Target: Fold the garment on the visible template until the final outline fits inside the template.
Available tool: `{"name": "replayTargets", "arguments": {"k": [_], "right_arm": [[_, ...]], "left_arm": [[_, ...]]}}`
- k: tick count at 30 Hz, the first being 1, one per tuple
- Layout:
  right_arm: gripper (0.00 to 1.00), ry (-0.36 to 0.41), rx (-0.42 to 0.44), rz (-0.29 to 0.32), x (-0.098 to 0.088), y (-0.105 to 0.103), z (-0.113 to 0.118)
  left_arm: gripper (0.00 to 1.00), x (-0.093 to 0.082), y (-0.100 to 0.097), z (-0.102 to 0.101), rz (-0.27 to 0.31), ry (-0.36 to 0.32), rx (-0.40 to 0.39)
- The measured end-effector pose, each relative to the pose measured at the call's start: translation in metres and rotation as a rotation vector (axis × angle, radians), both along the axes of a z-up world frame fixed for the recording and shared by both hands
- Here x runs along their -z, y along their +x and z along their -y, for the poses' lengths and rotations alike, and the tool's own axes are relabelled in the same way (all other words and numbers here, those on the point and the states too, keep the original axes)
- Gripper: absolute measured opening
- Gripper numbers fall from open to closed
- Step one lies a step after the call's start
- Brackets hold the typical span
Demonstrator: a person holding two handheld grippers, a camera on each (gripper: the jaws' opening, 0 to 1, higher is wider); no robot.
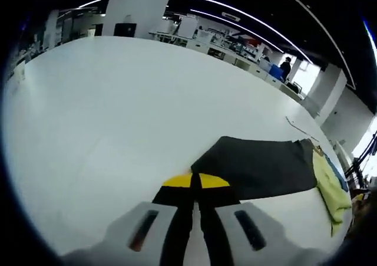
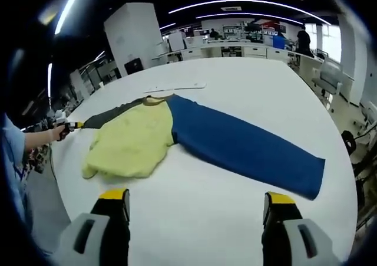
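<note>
Long ceiling light strips (image 2: 235,5) run overhead and give me even, cool light; in the right gripper view one strip (image 2: 65,12) flares into a soft smear at the upper left. The white table (image 1: 106,101) below them is bright and nearly washed out in the left gripper view, with no hard shadows on it. A window (image 1: 306,74) beyond the table's far edge blows out to pure white. Straight lines bow strongly toward the round edges, so the table curves like a dome. My jaws nearest the lens look soft; the room behind the table is dim and slightly blurred.
</note>
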State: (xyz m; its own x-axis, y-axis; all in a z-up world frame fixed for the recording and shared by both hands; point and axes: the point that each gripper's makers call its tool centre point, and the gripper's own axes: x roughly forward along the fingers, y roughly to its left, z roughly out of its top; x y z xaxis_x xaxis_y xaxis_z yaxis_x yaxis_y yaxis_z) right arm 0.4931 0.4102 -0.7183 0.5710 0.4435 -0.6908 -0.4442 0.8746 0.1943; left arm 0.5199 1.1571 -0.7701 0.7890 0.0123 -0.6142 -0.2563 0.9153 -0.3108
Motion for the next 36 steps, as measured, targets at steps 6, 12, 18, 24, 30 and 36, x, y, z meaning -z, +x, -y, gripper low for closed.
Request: {"name": "replayTargets", "arguments": {"k": [6,12,18,24,30,36], "right_arm": [[0.94,0.017,0.008,0.004,0.002,-0.004,-0.001],[0.94,0.023,0.012,-0.004,0.007,-0.007,-0.001],[0.94,0.029,0.019,-0.002,0.007,-0.006,0.001],[0.94,0.026,0.02,-0.006,0.009,-0.007,0.001],[0.94,0.024,0.018,-0.01,0.01,-0.009,0.001],[0.94,0.028,0.024,-0.01,0.01,-0.01,0.003]], "left_arm": [[0.0,0.001,-0.012,0.007,-0.04,0.048,0.038],[0.0,0.002,-0.012,0.005,-0.031,0.004,0.016],[0.06,0.0,-0.008,0.008,-0.016,0.027,0.039],[0.28,-0.006,0.003,0.012,0.011,0.032,0.054],[0.14,-0.004,0.007,0.014,0.014,-0.006,0.033],[0.0,-0.019,0.009,0.022,0.062,0.078,0.093]]}}
